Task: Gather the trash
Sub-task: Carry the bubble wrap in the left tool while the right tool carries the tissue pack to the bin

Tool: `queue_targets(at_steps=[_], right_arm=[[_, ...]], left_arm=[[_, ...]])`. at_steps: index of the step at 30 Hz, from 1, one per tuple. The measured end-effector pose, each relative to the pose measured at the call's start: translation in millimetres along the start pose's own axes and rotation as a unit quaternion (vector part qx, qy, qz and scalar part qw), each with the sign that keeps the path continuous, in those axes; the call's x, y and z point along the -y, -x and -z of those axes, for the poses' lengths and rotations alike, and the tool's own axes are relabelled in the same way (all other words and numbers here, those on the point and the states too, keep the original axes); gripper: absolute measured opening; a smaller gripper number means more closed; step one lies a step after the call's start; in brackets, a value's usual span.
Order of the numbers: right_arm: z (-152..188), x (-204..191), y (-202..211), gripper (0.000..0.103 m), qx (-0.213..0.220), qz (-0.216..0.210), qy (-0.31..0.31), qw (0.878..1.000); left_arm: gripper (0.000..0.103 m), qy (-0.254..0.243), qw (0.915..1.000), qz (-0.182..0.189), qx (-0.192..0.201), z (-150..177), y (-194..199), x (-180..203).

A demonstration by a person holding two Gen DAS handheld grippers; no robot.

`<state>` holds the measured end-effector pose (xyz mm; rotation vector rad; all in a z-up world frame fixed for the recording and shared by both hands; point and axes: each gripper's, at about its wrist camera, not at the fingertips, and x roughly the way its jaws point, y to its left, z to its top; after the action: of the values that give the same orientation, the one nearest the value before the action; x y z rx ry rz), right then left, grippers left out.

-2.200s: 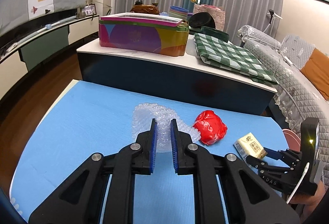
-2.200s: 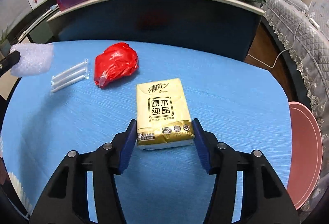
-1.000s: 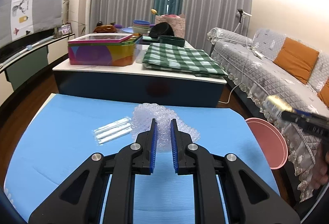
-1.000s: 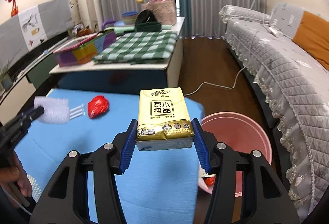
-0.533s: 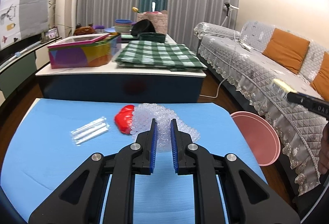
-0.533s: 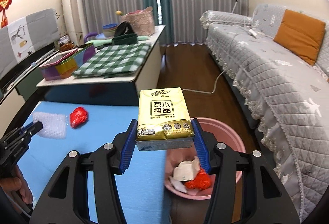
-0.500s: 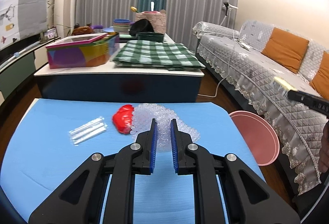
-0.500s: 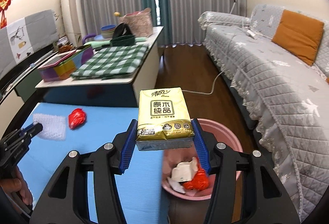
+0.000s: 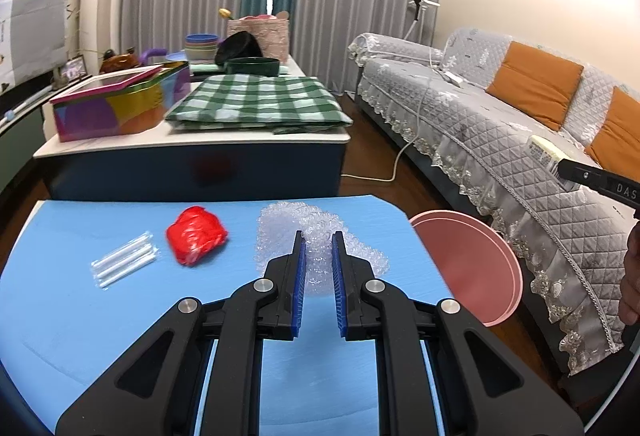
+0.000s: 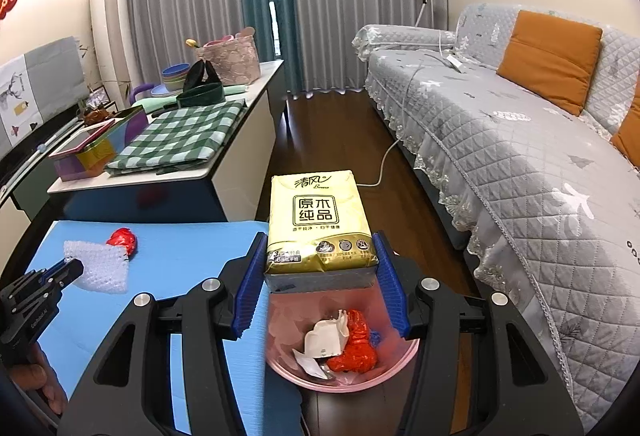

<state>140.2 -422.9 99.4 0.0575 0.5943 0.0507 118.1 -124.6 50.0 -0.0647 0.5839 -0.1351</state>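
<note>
Right hand-held gripper (image 10: 320,272) clasps tissue pack (image 10: 319,220) marked "Breeze"; left hand-held gripper (image 9: 318,260) pinches bubble wrap (image 9: 308,232)

Blue table (image 9: 100,320): red wad (image 9: 195,235), straws (image 9: 122,264).

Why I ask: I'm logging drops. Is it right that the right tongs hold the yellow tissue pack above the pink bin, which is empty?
Not quite. The right tongs do hold the yellow tissue pack above the pink bin, but the bin is not empty: the right wrist view shows white and red trash inside.
</note>
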Motion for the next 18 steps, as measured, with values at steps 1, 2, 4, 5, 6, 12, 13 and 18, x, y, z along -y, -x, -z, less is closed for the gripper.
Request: queue_targets(at_steps=[1,2,4,5,6,12,13,18], right_arm=[[0.7,0.7,0.8,0.053,0.0,0.001,0.0,1.0],[0.8,2.2,0.4,0.053,0.0,0.002,-0.001,1.0],[0.9,6.8,-0.5,0.053,-0.001,0.005,-0.003,1.0],[1.3,8.6,-0.8,0.053,-0.001,0.006,-0.005,1.0],[1.5,9.8,-1.2,0.053,-0.001,0.007,-0.006,1.0],[1.5,19.2,-6.1,0.053,-0.006,0.013,-0.018,1.0],[1.4,20.1,-7.0,0.053,-0.007,0.014,-0.02,1.0],[0.4,23.3,-12.9,0.053,-0.01,0.014,-0.027,0.999]], left_arm=[[0.013,-0.001,1.0,0.002,0.0,-1.0,-1.4,2.7],[0.013,-0.003,1.0,0.004,-0.001,-2.1,-3.1,6.3],[0.013,-0.006,0.9999,0.008,-0.002,-3.7,-6.2,12.4],[0.013,-0.007,0.9999,0.01,-0.002,-4.3,-7.7,14.9],[0.013,-0.007,0.9999,0.012,-0.003,-5.2,-9.3,17.6],[0.013,-0.012,0.9996,0.023,-0.007,-9.8,-21.6,35.3],[0.013,-0.013,0.9996,0.025,-0.007,-10.0,-22.5,37.2],[0.013,-0.021,0.9992,0.032,-0.009,-13.3,-31.1,50.7]])
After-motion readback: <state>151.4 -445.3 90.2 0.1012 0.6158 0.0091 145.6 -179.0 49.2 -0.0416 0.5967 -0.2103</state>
